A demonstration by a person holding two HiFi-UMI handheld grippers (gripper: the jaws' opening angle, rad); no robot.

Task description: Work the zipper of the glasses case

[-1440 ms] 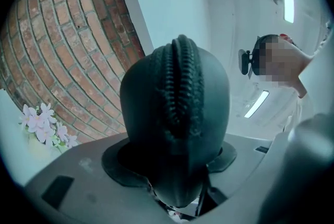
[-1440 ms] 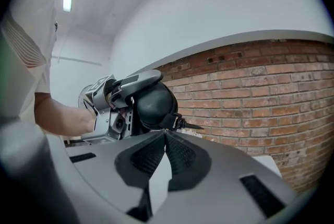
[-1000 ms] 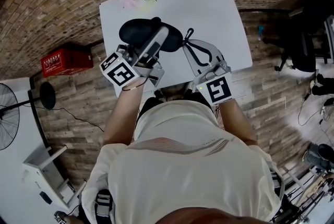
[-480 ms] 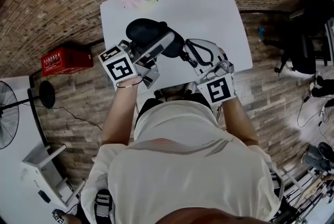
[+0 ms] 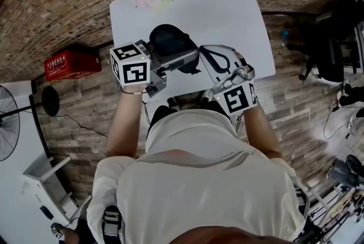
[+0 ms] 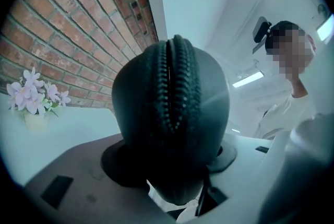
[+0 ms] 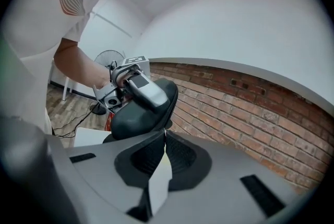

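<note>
Black glasses case (image 6: 209, 113) sits clamped between the jaws of the left gripper (image 6: 175, 152), lifted above the white table (image 5: 227, 9). Its zipper (image 6: 175, 87) runs upright in the gap between those jaws. The right gripper (image 7: 165, 133) has its jaws pressed together, tips right at the case's end; whether they pinch the zipper pull, I cannot tell.

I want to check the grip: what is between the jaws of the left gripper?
The black glasses case, held there by the left gripper; the left gripper view shows it.
</note>
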